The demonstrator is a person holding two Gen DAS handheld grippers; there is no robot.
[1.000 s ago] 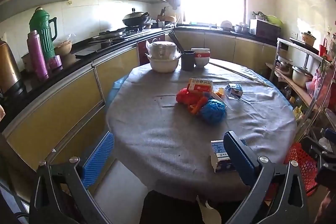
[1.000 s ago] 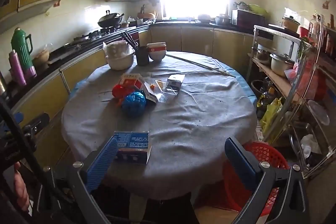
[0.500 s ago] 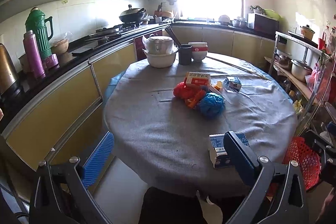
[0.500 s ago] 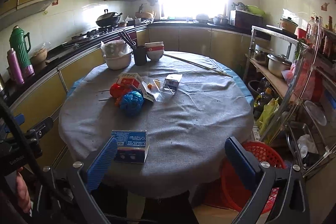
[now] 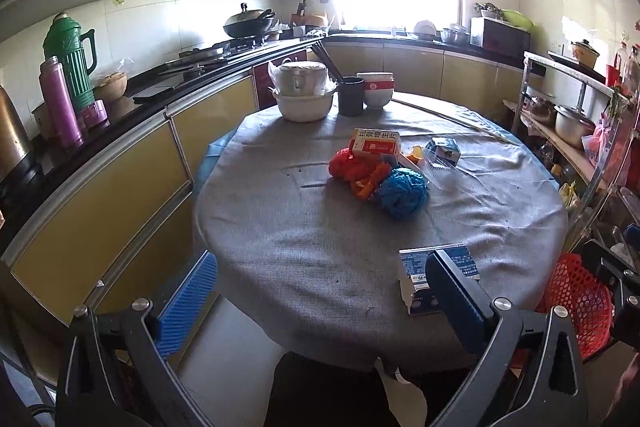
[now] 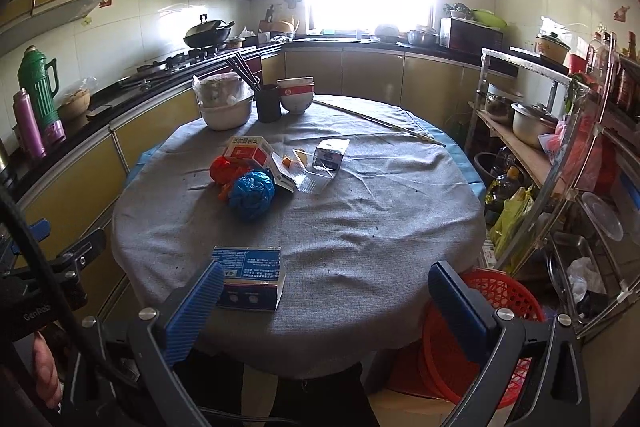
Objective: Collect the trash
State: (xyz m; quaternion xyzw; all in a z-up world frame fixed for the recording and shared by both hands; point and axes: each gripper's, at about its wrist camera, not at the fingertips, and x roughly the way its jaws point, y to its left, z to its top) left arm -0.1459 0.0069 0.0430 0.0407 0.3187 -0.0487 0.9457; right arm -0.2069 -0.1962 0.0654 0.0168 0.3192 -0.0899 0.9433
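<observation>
A round table under a grey cloth (image 5: 304, 227) (image 6: 360, 211) carries the trash. A blue and white box (image 5: 416, 263) (image 6: 250, 277) lies near its front edge. Mid-table sit a blue crumpled bag (image 5: 402, 191) (image 6: 252, 191), a red bag (image 5: 350, 167) (image 6: 224, 169), a red and white box (image 5: 376, 143) (image 6: 246, 149), a clear plastic tray (image 6: 310, 177) and a small carton (image 5: 444, 150) (image 6: 330, 155). My left gripper (image 5: 320, 291) hangs open at the table's near edge. My right gripper (image 6: 326, 299) is open too, its left finger (image 6: 196, 303) overlapping the blue and white box.
A red mesh basket (image 5: 576, 303) (image 6: 480, 327) stands on the floor at the table's right. Pots, a dark cup (image 6: 268, 103) and bowls (image 6: 297, 95) sit at the far edge. A counter with flasks (image 5: 72, 67) runs left. A metal shelf rack (image 6: 560, 155) stands right.
Both grippers have moved forward toward the table; the boxes and bags look larger and nearer. Both stay open.
</observation>
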